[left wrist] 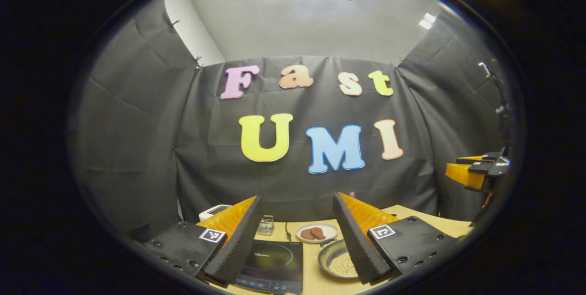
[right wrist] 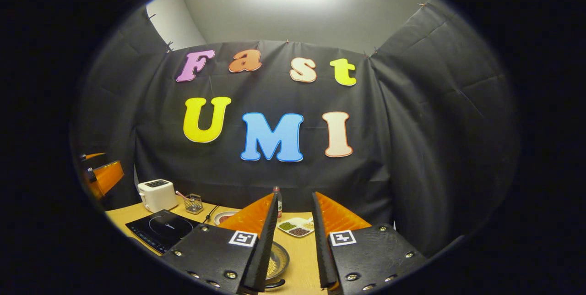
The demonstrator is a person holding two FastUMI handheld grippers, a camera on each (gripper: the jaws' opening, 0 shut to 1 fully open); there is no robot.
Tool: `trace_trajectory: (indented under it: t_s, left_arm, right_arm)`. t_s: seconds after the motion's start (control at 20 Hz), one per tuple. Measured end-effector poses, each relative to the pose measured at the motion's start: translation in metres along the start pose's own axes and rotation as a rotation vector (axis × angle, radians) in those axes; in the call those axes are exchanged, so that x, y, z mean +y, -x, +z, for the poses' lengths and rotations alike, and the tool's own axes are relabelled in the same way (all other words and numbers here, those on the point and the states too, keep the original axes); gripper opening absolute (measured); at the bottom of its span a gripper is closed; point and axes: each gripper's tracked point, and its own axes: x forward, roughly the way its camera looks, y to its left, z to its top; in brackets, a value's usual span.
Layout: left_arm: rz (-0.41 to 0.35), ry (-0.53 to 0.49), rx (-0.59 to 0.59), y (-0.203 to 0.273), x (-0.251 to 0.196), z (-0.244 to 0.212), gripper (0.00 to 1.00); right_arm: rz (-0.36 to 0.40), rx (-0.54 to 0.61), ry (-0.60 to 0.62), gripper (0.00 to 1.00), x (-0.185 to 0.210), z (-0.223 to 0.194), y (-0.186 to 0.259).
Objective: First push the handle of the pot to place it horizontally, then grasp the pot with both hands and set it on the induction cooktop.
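Note:
A shallow metal pot (left wrist: 338, 264) with pale grains inside sits on the wooden table (left wrist: 316, 281), just right of the black induction cooktop (left wrist: 274, 260). A short dark handle (left wrist: 326, 242) points from its far rim toward a plate. My left gripper (left wrist: 297, 196) hangs above the table's near edge, open and holding nothing; its right finger (left wrist: 359, 244) covers part of the pot. In the right gripper view the pot (right wrist: 278, 262) peeks out between the fingers of my open right gripper (right wrist: 295, 194), and the cooktop (right wrist: 161, 230) lies at the left.
A plate of brown patties (left wrist: 317, 232) lies behind the pot. A white toaster (right wrist: 157, 195), a small wire basket (right wrist: 194, 203), a bottle (right wrist: 277, 199) and a divided dish of beans (right wrist: 296, 226) stand along the back. Each view catches the other gripper: (left wrist: 476, 173), (right wrist: 101, 177).

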Motion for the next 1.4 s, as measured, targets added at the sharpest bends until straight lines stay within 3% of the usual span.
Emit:
trace_trajectory:
  t_s: [0.1, 0.15, 0.25, 0.35, 0.4, 0.45, 0.65, 0.75, 0.95, 1.4]
  left_arm:
    - [-0.001, -0.003, 0.001, 0.001, 0.006, -0.001, 1.00]
    - [-0.001, -0.005, 0.000, 0.000, 0.010, -0.001, 0.99]
    - [0.001, -0.010, -0.002, 0.000, 0.018, 0.000, 0.99]
    - [-0.004, -0.011, -0.001, -0.002, 0.026, -0.002, 0.99]
    - [-0.005, -0.016, -0.001, -0.003, 0.032, -0.003, 0.99]
    - [-0.004, -0.019, -0.003, -0.004, 0.039, -0.003, 0.99]
    - [-0.023, -0.026, -0.015, -0.004, 0.058, -0.005, 1.00]
    - [-0.029, -0.038, -0.020, -0.005, 0.066, -0.008, 0.92]
    - [-0.031, -0.019, -0.010, -0.013, 0.071, -0.015, 1.00]
    - [-0.004, -0.013, 0.013, -0.041, 0.054, -0.029, 0.98]
  right_arm:
    - [0.043, 0.014, 0.001, 0.43, 0.015, -0.003, 0.000]
    - [-0.012, 0.015, 0.020, 0.43, 0.013, -0.003, 0.002]
    - [-0.007, 0.007, 0.010, 0.07, 0.011, -0.004, -0.002]
    - [-0.031, 0.013, 0.023, 0.05, 0.015, -0.006, 0.004]
    - [-0.004, 0.020, 0.015, 0.07, 0.027, -0.010, 0.001]
    - [0.011, 0.041, 0.010, 0.01, 0.037, -0.015, -0.004]
    - [0.060, 0.095, 0.027, 0.01, 0.059, -0.037, -0.002]
    - [0.071, 0.128, 0.047, 0.01, 0.063, -0.050, 0.000]
    - [0.124, 0.195, 0.081, 0.01, 0.074, -0.075, 0.007]
    - [0.310, 0.401, 0.130, 0.01, 0.088, -0.153, 0.008]
